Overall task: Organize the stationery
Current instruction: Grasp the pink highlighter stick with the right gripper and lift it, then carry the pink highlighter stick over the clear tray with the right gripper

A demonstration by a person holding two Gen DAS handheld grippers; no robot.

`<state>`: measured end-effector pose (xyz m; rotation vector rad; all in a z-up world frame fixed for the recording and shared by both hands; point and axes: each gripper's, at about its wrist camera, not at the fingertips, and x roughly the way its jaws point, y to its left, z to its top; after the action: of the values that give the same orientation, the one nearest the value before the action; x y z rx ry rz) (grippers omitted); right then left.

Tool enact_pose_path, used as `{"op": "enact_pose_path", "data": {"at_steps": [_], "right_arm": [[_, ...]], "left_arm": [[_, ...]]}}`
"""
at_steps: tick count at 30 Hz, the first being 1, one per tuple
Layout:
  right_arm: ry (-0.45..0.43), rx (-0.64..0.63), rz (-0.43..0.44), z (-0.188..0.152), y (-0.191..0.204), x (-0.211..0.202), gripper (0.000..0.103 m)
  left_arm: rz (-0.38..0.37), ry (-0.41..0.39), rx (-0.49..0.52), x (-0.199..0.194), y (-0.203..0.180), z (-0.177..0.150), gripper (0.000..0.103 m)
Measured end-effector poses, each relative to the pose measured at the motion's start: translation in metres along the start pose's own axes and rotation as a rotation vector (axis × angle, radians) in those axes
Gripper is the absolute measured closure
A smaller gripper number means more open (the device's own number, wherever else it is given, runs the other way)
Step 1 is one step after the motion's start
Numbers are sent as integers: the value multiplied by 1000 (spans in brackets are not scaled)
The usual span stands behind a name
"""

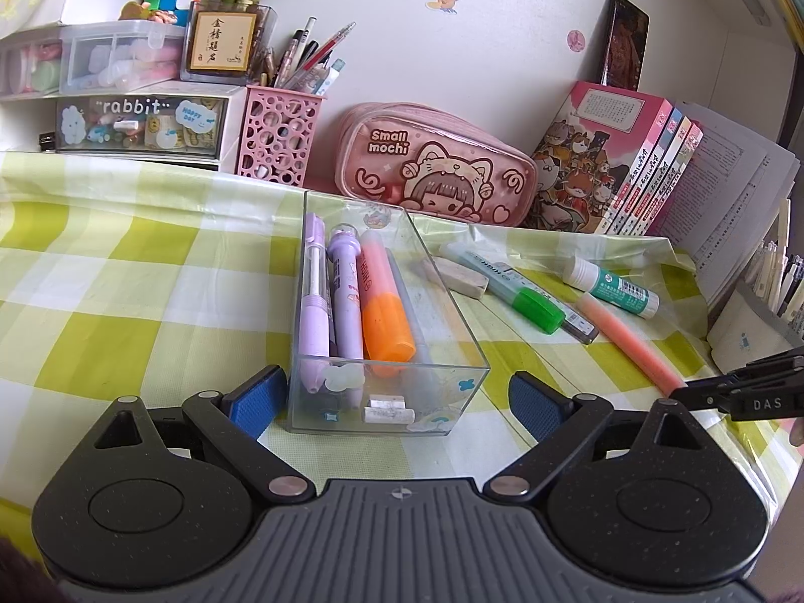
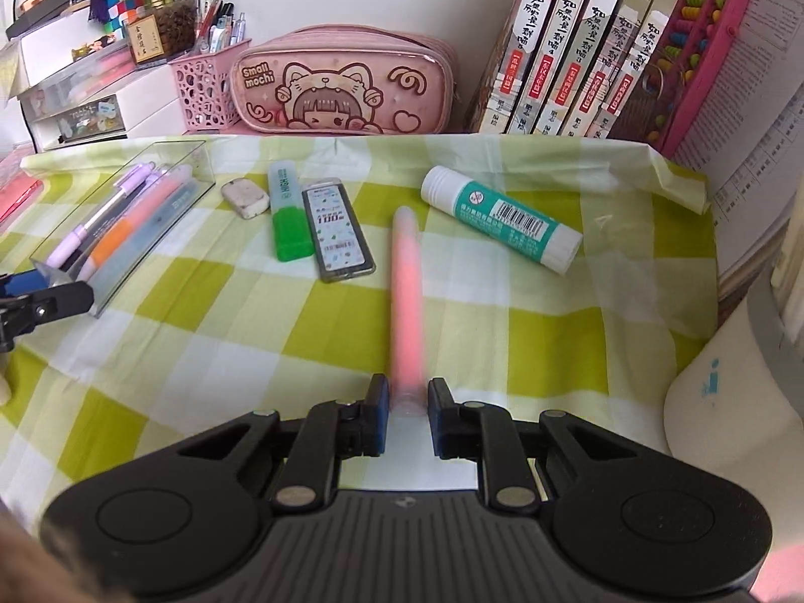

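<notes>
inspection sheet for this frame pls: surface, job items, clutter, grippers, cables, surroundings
Surface: green checked tablecloth, wrinkled.
Job's things: clear box holding pens and highlighters; outside it lie eraser, green highlighter, lead case, glue stick, pink pen.
Clutter: nothing seen.
Grippers: left gripper open, astride the box's near end; right gripper closed around the pink pen's end.
Cables: nothing seen.
Surroundings: pencil case, books, pen holder, drawers.

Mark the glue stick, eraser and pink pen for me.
glue stick (image 2: 507, 218), right wrist view, on the green label by the barcode.
eraser (image 2: 245, 197), right wrist view, middle of its top face.
pink pen (image 2: 405, 281), right wrist view, mid-barrel ahead of the jaws.
</notes>
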<state>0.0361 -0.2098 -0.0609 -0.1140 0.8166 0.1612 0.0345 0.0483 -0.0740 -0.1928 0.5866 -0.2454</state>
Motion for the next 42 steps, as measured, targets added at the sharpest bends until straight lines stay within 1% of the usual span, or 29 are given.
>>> {"op": "enact_pose_path", "data": {"at_steps": [5,8,12,18,23,26,31,33,35,42], "right_arm": [[42,14,27,-2,1,-6,59],[43,19,24,4,0,-2,58],[48,24,24,14,-1,8,50],[43,38,25,33,-4,25,49],[36,24,10,46,0,38,48],[32,13,-12,51,4,43,48],[19,13,-14,52,6,45,50],[17,16,-20,53,7,45,60],[16,37,-18,53,6,45,60],[6,130,38,50,-3,40,60]], "left_arm": [[0,0,0,0,0,0,12],[0,0,0,0,0,0,12],[0,0,0,0,0,0,12],[-1,0,0,0,0,0,12],[-1,0,0,0,0,0,12],[-1,0,0,0,0,0,12],[-1,0,-1,0,0,0,12],[-1,0,-1,0,0,0,12],[-2,0,-1,0,0,0,12],[-3,0,0,-1,-1,-1,12]]}}
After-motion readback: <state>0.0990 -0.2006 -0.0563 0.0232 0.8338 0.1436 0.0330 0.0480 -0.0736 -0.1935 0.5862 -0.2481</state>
